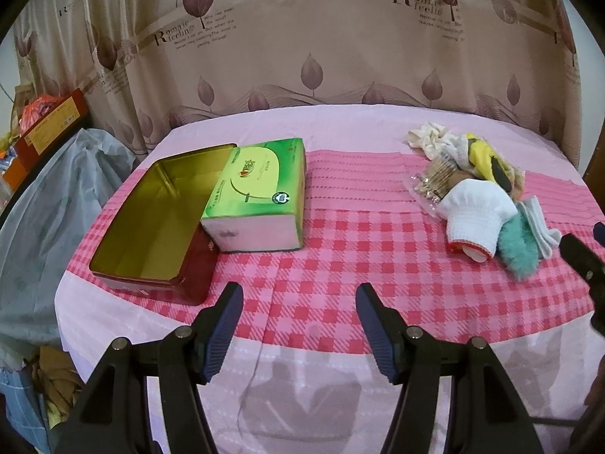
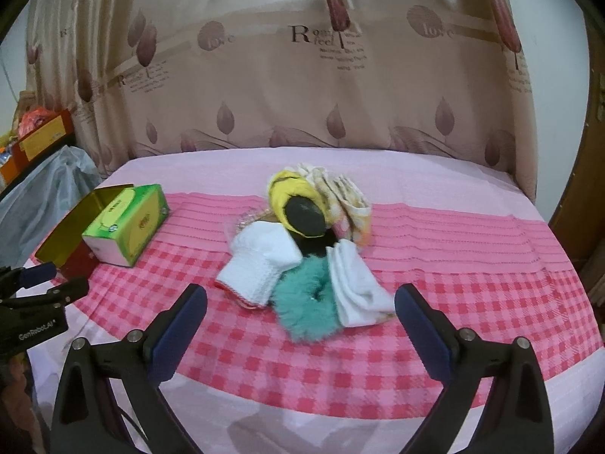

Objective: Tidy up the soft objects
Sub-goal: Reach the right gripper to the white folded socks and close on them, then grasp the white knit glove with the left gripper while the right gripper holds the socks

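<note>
A pile of soft things lies on the pink checked cloth: a white knit glove (image 2: 261, 265) (image 1: 474, 213), a teal fluffy scrunchie (image 2: 306, 302) (image 1: 520, 249), a white sock (image 2: 355, 287), a yellow and black piece (image 2: 298, 204) and a cream scrunchie (image 1: 425, 136). An open gold-lined tin (image 1: 151, 223) (image 2: 64, 234) sits at the left, a green tissue box (image 1: 261, 193) (image 2: 128, 223) against it. My left gripper (image 1: 298, 325) is open and empty, in front of the tin and box. My right gripper (image 2: 300, 333) is open and empty, just in front of the scrunchie.
The table (image 1: 302, 378) is round, covered in pink cloth, with a curtain (image 1: 302, 56) close behind it. A grey plastic cover (image 1: 49, 204) and boxes (image 1: 49, 121) stand off the left edge. A packet of toothpicks (image 1: 435, 181) lies in the pile.
</note>
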